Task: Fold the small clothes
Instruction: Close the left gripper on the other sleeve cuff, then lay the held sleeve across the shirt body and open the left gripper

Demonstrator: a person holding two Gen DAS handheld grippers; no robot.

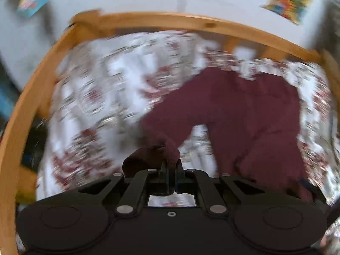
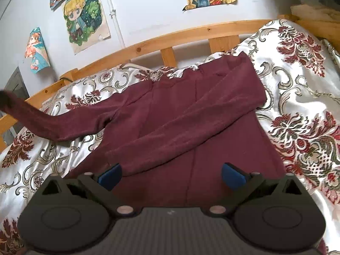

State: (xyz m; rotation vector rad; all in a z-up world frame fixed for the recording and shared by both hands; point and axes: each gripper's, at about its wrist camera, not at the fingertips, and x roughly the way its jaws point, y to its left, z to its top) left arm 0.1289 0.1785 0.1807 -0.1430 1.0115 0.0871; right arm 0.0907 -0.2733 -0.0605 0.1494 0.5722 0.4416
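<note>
1. Sweater [image 2: 191, 110]: a maroon long-sleeved garment lying flat on the patterned bedspread [image 2: 297, 97], its collar toward the far wooden bed rail [image 2: 170, 36]. One sleeve [image 2: 187, 131] is already laid diagonally across the chest, with its cuff near the left of the body.
2. Left gripper [image 1: 171, 170]: jaws clenched on the cuff [image 1: 153, 155] of the other sleeve. In the right wrist view that sleeve [image 2: 48, 121] rises off the bedspread toward the far left, so it appears lifted and under some tension. The left wrist view is heavily blurred, and fine detail of the grasp cannot be read.
3. Right gripper [image 2: 171, 175]: released, its blue pads [image 2: 110, 175] spread wide, standing over the near hem of the sweater and holding nothing. Whether the pads touch the cloth cannot be told.
4. Likely step: carrying the lifted sleeve across the body to complete the sleeve fold.
5. Risks, as judged:
   - The satin-like bedspread looks slippery; a pull on the sleeve could drag the whole body sideways, since nothing pins it.
   - The folded sleeve could be displaced if the carried one sweeps over it.
   - A shallow grasp at the cuff could slip and let the sleeve fall short.
</note>
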